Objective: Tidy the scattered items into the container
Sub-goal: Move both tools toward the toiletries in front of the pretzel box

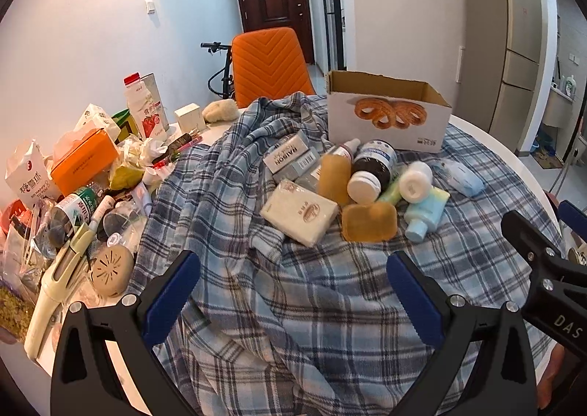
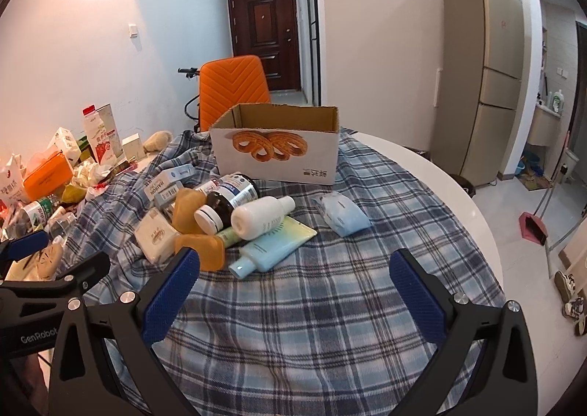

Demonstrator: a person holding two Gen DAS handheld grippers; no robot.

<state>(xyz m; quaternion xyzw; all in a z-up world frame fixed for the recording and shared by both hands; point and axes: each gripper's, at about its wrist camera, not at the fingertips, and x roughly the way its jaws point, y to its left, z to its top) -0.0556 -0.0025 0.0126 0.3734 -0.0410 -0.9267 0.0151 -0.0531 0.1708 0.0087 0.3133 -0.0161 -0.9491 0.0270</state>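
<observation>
Both jaws apart, empty; left gripper (image 1: 293, 291) and right gripper (image 2: 295, 287) hover short of toiletries pile (image 2: 227, 217) just before cardboard box (image 2: 275, 155); take the outermost 1 first.

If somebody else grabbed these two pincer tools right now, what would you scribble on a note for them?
Left gripper: open, holding nothing, hovering over the plaid cloth.
Right gripper: open, holding nothing, also short of the pile.
Cardboard box: upright at the far side of the cloth, top open; what shows of its inside looks empty.
Still out in front of the box: white soap bar, amber soap bars, dark bottle, white bottle, blue tube, grey cartons, blue packet.
Done: nothing visibly packed. Left: move everything into the box.
</observation>
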